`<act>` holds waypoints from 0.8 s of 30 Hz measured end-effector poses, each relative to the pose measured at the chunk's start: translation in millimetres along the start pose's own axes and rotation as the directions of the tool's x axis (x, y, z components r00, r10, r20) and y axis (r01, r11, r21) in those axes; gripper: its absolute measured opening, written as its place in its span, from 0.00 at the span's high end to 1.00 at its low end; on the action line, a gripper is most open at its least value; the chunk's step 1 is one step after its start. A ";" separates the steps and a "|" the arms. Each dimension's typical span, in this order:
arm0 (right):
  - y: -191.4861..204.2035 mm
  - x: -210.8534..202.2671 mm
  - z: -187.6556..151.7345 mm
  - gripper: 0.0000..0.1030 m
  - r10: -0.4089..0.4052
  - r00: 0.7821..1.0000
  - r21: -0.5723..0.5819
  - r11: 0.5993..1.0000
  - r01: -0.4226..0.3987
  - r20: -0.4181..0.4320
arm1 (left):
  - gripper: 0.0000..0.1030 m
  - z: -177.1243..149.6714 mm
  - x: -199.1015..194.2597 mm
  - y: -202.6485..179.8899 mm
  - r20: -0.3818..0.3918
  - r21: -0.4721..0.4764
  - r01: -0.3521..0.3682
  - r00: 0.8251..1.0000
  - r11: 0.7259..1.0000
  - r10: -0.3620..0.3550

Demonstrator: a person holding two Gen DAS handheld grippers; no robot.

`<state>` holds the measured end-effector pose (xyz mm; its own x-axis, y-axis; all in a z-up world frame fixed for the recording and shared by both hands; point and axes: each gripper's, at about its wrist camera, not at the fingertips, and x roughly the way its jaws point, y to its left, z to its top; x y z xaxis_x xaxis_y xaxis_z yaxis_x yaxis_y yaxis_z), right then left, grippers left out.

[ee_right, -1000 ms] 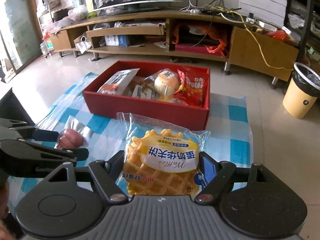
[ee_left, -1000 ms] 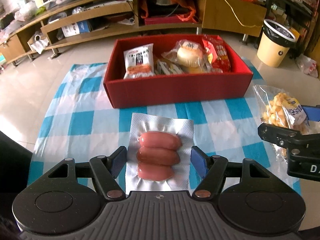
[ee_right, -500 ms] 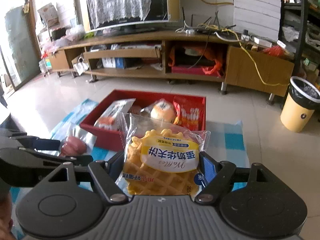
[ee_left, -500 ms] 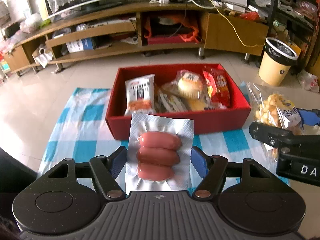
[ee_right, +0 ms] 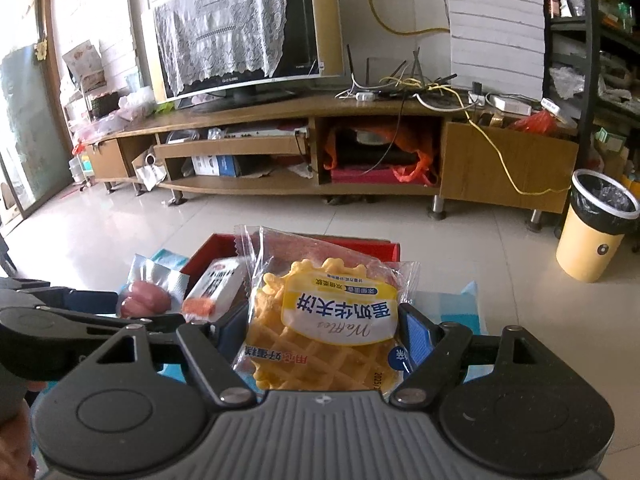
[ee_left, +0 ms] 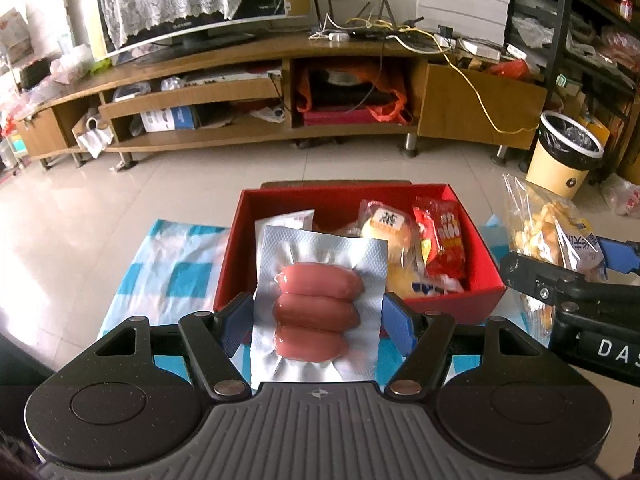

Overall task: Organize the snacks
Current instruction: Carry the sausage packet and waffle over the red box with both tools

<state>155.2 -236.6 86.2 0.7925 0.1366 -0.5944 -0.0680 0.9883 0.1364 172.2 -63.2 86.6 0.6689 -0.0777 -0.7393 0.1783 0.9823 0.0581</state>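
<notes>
A long wooden TV stand [ee_right: 280, 120] runs along the wall, carrying a television [ee_right: 248, 28] half draped in a white lace cloth [ee_right: 220, 24] and a tangle of cables [ee_right: 420, 88]. A yellow waste bin [ee_right: 596, 228] with a black liner stands on the pale tiled floor [ee_right: 120, 224] to its right.

Daylight floods in from the left, where a glass door [ee_right: 24, 136] glows nearly white. The tiled floor [ee_left: 168, 184] throws back a broad pale glare. Both fisheye views bend the TV stand [ee_right: 280, 120] into a curve and stretch the corners. Focus holds sharp through the centre, while the shelving [ee_left: 592, 20] at the right edge lies dim and smeared.
</notes>
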 end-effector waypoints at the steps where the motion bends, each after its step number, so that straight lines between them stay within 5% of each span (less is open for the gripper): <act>1: -1.2 0.3 2.3 0.28 -0.001 1.000 0.003 1.000 0.001 0.006 | 0.27 2.4 1.1 -0.3 0.003 -0.001 -0.001 1.000 1.000 0.001; 24: -17.9 42.7 40.6 0.28 -0.025 0.999 0.019 1.000 0.024 0.033 | 0.27 43.2 37.2 -3.5 0.032 -0.001 -0.047 0.998 0.999 0.047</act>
<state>214.9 -251.2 90.6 0.8137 0.1099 -0.5707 -0.0376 0.9899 0.1370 227.7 -76.9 87.9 0.6991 -0.0366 -0.7141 0.1457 0.9850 0.0921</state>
